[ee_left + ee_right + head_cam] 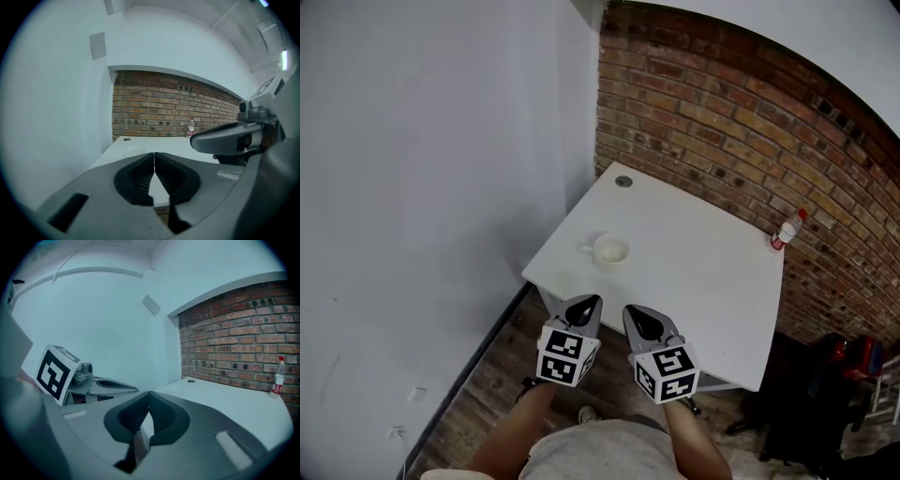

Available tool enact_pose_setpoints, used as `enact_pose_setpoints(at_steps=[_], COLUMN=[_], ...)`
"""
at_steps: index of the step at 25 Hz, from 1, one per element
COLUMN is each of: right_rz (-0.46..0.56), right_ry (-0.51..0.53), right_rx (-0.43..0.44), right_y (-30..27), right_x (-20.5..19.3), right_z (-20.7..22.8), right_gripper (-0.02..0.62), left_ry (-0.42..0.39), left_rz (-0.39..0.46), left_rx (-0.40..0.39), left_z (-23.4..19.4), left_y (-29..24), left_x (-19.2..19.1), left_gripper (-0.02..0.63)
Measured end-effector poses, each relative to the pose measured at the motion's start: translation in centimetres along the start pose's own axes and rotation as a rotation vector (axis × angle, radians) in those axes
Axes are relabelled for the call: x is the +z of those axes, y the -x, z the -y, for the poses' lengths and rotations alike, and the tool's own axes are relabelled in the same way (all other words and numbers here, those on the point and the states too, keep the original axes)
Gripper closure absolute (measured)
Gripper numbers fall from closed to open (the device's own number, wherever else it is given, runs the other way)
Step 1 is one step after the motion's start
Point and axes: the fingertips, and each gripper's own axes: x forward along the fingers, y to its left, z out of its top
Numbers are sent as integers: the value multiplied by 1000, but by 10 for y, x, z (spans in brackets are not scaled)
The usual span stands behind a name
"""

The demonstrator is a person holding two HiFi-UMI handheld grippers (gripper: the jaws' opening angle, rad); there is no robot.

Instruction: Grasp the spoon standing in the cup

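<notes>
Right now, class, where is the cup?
In the head view the cup sits on the white table near its left edge, beyond the left gripper, well apart from the bottle by the brick wall.

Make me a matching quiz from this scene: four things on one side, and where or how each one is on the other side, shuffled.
1 cup
2 bottle
3 round grommet
4 left claw

A beside the brick wall
B shut
C far left corner of the table
D near its left edge, midway along

Pairs: 1-D, 2-A, 3-C, 4-B
</notes>
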Motion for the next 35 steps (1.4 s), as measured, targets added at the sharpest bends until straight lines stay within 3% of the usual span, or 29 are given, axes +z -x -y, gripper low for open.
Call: enact_pose_setpoints(at_steps=[5,17,35], right_rz=[3,13,-25], right_ry=[-7,-19,-26], right_rx=[-20,-13,18], right_y=[-11,-38,-88], right_x=[-1,1,5], right_z=[5,38,90], right_gripper=[588,588,588], left_ry=[-86,-265,-483], left_rz=[-4,-88,-220], left_rx=[-57,-106,-171], left_z=[-6,-25,-50], left_y=[-18,-75,-139], left_x=[-1,-16,-37], left_gripper=[574,522,511])
